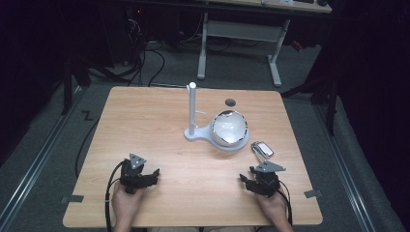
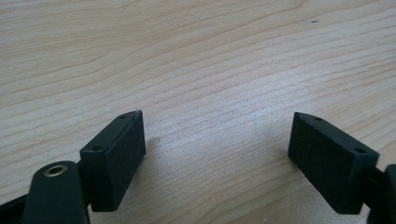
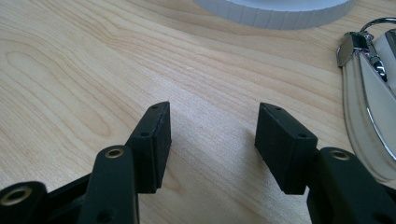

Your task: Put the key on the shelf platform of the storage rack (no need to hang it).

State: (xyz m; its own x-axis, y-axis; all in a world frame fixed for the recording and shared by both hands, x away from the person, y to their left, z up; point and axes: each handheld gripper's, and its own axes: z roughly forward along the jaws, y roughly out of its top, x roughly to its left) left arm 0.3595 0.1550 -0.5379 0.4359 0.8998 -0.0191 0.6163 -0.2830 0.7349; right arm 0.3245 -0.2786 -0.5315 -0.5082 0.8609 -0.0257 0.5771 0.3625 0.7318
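Pale wooden table (image 1: 159, 121) is carrying four loose things: one white stand with an upright post (image 1: 192, 110), one white round bowl with a shiny rim (image 1: 229, 128) sitting on that stand's base at about three o'clock from the post, one small silver key-fob-like piece with a metal clasp (image 1: 262, 149), and one dark round spot (image 1: 230, 102) near the far edge. Two grippers are resting low at the near edge. The left gripper (image 2: 217, 140) is lying with jaws spread wide over bare wood, holding nothing. The right gripper (image 3: 212, 135) is sitting with jaws moderately apart and empty; the silver piece (image 3: 373, 98) is lying at roughly one o'clock from it, near, untouched, probably the next pickup.
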